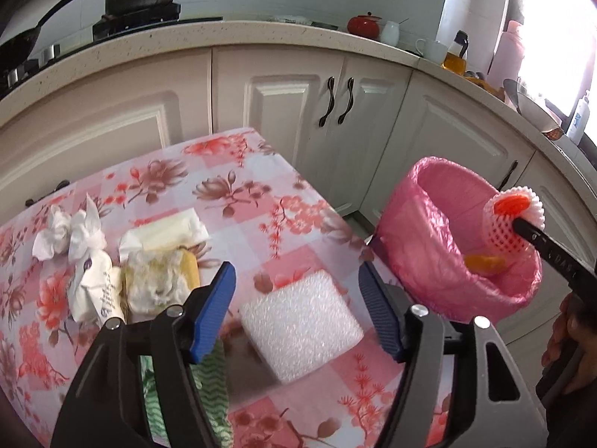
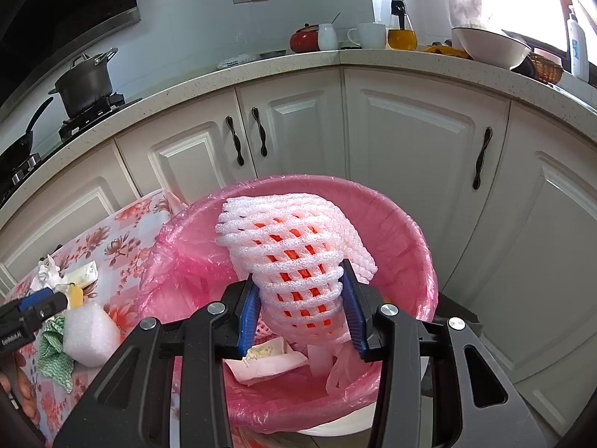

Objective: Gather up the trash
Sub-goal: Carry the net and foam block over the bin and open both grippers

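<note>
Fronting white cabinets (image 1: pixel 283 86), floral tablecloth (image 1: pixel 246 186), perhaps cluttered.

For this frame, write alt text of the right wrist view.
The right gripper holds a white foam fruit net with something orange inside above a pink-lined trash bin that already contains paper scraps. At left, a floral table still holds a foam block.
</note>
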The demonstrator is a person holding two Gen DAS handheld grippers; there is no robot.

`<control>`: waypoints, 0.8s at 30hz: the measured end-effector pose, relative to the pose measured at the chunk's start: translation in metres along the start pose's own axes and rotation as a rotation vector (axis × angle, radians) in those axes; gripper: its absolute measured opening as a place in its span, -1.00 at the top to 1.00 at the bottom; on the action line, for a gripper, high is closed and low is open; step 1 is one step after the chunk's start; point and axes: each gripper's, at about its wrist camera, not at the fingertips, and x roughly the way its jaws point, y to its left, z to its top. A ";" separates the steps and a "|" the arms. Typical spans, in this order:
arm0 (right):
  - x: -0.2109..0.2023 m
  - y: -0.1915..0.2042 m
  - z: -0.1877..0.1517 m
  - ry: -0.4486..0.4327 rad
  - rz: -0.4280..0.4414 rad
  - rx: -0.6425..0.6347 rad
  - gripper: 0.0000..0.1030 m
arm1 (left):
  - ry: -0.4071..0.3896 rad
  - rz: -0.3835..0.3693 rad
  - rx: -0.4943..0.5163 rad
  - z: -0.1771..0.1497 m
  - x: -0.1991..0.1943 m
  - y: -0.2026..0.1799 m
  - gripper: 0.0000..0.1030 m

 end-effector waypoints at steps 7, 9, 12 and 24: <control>-0.015 0.008 -0.009 -0.025 -0.011 -0.017 0.22 | 0.066 -0.006 0.029 -0.022 0.013 -0.012 -0.52; -0.018 0.009 -0.013 -0.026 -0.014 -0.023 0.22 | 0.098 0.014 0.018 -0.024 0.020 -0.014 -0.53; -0.018 0.010 -0.017 -0.016 -0.015 -0.028 0.22 | 0.134 0.028 -0.038 -0.025 0.029 -0.012 -0.56; -0.018 0.008 -0.014 -0.025 -0.013 -0.018 0.22 | 0.038 0.012 -0.018 0.000 0.011 -0.032 -0.32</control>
